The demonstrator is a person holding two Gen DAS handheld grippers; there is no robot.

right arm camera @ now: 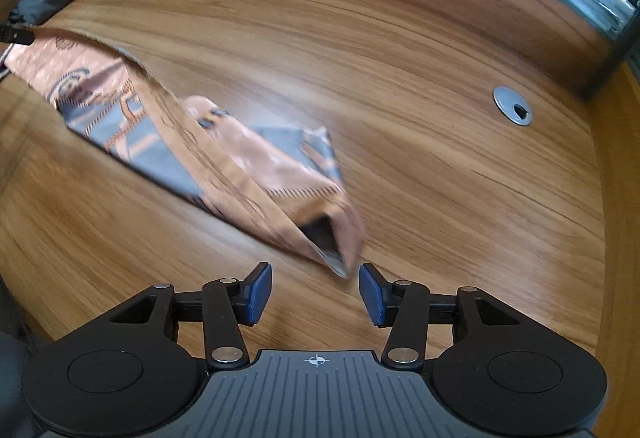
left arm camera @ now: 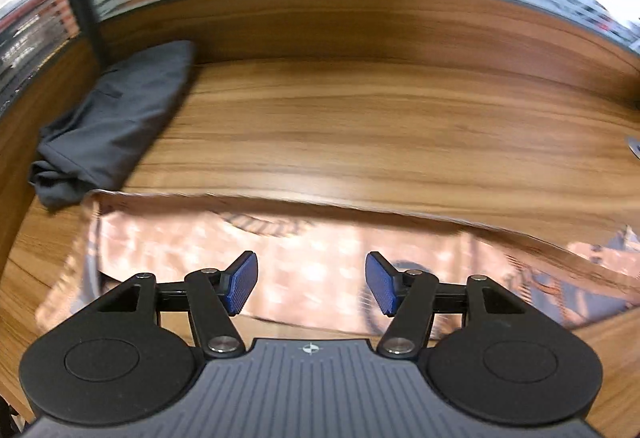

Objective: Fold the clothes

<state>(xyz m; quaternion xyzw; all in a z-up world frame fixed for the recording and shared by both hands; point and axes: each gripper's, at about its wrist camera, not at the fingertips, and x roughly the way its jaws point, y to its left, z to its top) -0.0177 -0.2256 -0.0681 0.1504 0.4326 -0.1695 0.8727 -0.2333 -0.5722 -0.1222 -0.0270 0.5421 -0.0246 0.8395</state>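
Cloth is the matter here: a peach-and-grey patterned garment (right arm camera: 224,157) lies in a long folded band across the wooden desk (right arm camera: 400,57), running from the far left toward the near middle in the right wrist view, its near corner puffed open and blurred. The right gripper (right arm camera: 315,292) sits just short of that corner with its blue pads (right arm camera: 258,292) parted and nothing between them. In the left wrist view the same garment (left arm camera: 312,270) spreads under the left gripper (left arm camera: 312,284), whose jaws are likewise released and empty, the fabric lying below rather than pinched. At the far left corner a dark grey garment (left arm camera: 116,117) rests already folded against the partition (apparently a finished piece). A metal cable grommet (right arm camera: 513,105) sits in the desk at the far right, well apart from the cloth. By my reading, one fold has just been laid and let go. The next move likely calls for fresh grips on the band's ends or edge, taken cleanly through all layers, so the following fold lands square and the loose near corner does not spring open.
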